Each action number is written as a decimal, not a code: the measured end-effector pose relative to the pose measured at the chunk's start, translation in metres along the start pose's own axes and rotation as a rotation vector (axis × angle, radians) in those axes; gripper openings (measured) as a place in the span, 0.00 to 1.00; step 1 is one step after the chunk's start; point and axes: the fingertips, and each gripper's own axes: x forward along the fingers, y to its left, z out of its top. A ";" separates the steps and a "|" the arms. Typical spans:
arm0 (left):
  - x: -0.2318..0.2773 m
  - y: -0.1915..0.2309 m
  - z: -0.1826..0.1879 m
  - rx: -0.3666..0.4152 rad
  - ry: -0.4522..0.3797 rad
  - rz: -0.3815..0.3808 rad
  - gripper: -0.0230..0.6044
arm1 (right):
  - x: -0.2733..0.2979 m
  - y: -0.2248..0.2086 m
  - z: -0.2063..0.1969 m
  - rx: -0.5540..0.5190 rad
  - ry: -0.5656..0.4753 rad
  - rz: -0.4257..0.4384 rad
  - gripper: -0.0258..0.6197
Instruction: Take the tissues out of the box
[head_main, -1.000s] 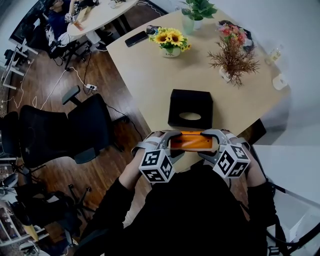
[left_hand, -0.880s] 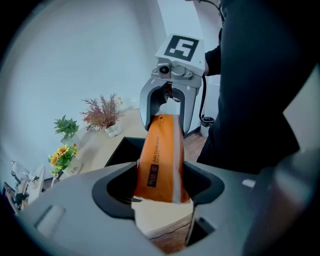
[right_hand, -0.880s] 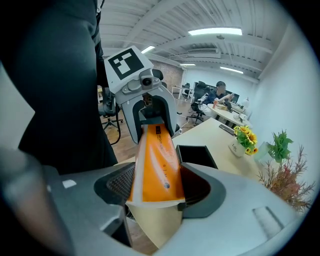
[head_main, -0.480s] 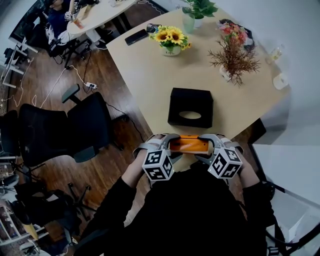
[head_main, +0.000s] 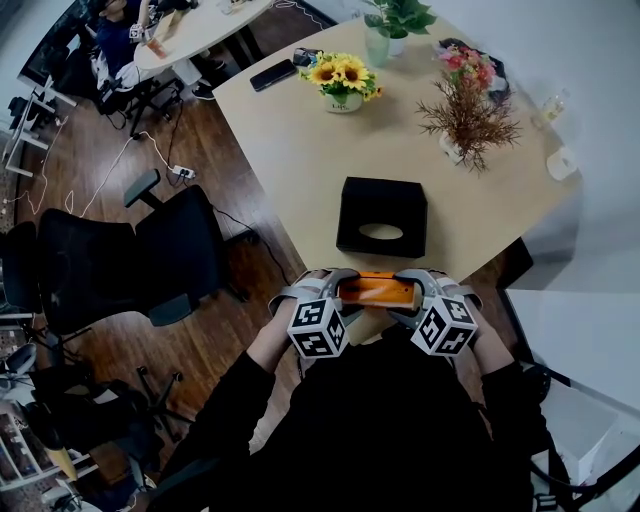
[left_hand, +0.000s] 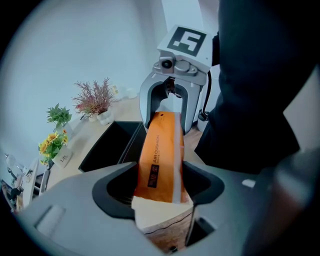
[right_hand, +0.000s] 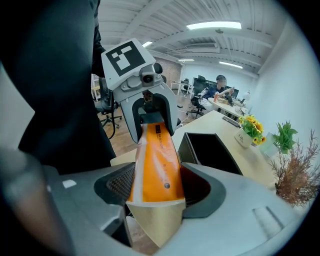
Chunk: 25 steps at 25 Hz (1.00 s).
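Note:
An orange tissue pack hangs level over the table's near edge, held at both ends. My left gripper is shut on its left end and my right gripper on its right end. The black tissue box stands on the table just beyond them, its oval slot up. In the left gripper view the tissue pack runs from my left gripper to the right gripper, with the black box at the left. In the right gripper view the tissue pack spans from my right gripper to the left gripper.
On the wooden table stand a sunflower pot, a dried plant and a green plant; a phone lies at the far left edge. A black office chair stands left of the table. A person sits at a far table.
Both grippers, still holding the orange pack between them, have sunk a little and come slightly nearer my body. The black box has not moved.

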 end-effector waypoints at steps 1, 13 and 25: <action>0.001 0.000 -0.001 0.001 0.002 -0.003 0.46 | 0.001 0.000 0.000 0.001 0.003 -0.001 0.47; 0.019 0.005 -0.018 0.016 0.061 -0.032 0.46 | 0.025 -0.005 -0.013 0.018 0.063 0.009 0.48; 0.032 0.002 -0.027 0.008 0.082 -0.063 0.46 | 0.037 -0.003 -0.023 0.035 0.093 0.027 0.48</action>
